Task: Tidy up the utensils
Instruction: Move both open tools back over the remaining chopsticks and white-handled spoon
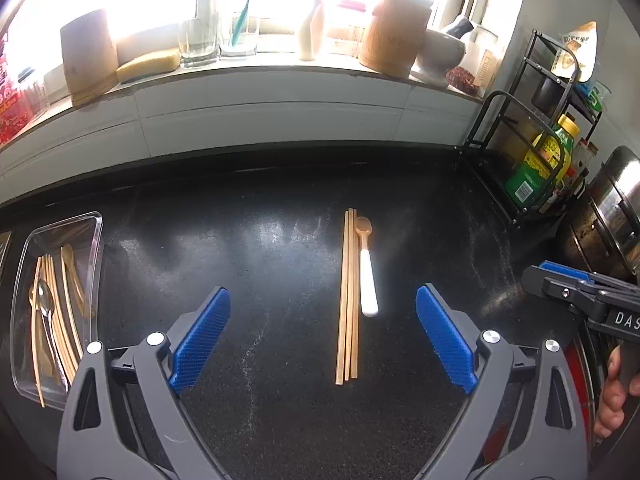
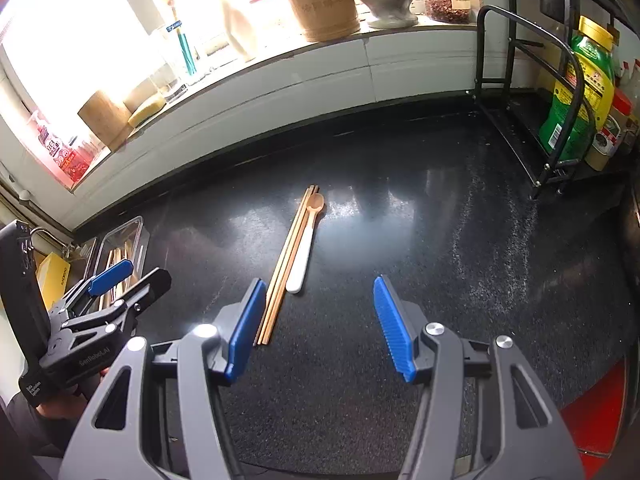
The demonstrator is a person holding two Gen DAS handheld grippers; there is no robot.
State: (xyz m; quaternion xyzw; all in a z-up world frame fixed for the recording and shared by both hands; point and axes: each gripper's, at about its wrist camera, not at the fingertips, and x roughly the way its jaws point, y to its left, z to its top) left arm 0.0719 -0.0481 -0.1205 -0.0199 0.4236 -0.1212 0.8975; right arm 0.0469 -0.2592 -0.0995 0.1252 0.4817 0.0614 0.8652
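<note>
Chopsticks of light wood (image 1: 347,296), laid parallel in a tight bundle, rest on your black speckled countertop (image 1: 248,240). A wooden-bowled spoon with a white handle (image 1: 367,276) lies touching their right side. Your left gripper (image 1: 323,340) hangs above the counter with its blue-padded jaws spread wide, gripping nothing. Your right gripper (image 2: 319,328) is likewise wide open and empty, its left pad just beside the chopsticks' near ends. A clear plastic tray (image 1: 96,240) at far left contains more chopsticks and spoons.
</note>
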